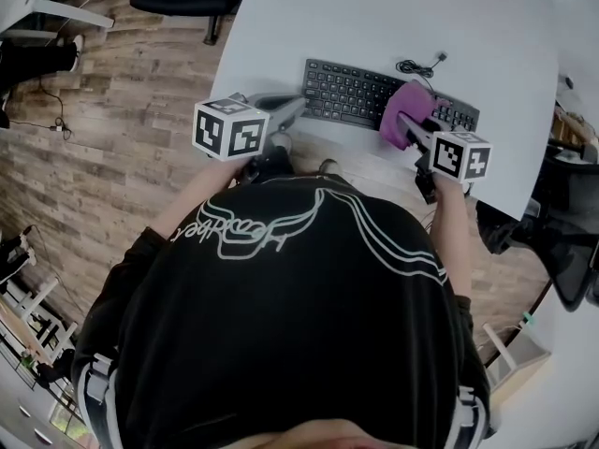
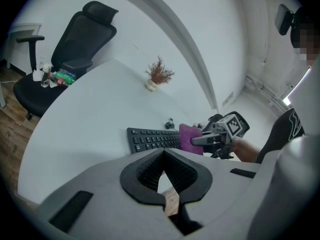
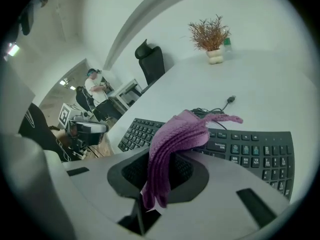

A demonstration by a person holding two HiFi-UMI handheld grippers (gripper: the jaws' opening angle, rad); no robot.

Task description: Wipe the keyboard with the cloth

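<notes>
— Along the near edge of a white worktop (image 1: 374,17), a black keyboard (image 1: 360,92) lies with a purple cloth (image 3: 177,139) draped over its keys, right of the middle. What holds the cloth?

— The right gripper (image 3: 167,159) does. Its jaws are clenched on the bunched fabric. One end trails back between the jaws and the other spreads forward across the upper key rows. The keys at the keyboard's right end and along its left half are bare.

— And the other tool?

— The left gripper (image 2: 163,155) is closed and grasps nothing. Its jaws meet at the tips, and only a sliver of worktop and wooden floor (image 1: 122,110) shows through the gap behind them. It hovers at the worktop's near edge, just beside the keyboard's left end. Whether it touches the keyboard cannot be judged.

— What else is in the picture?

— The keyboard's black cable (image 1: 416,65) coils on the worktop behind its right end, and a small potted plant (image 3: 209,36) with dry reddish sprigs stands toward the far edge. A black office chair (image 2: 75,49) sits off the worktop's left edge. In the right gripper view, a person (image 3: 95,86) stands in the background, past the left gripper.
</notes>
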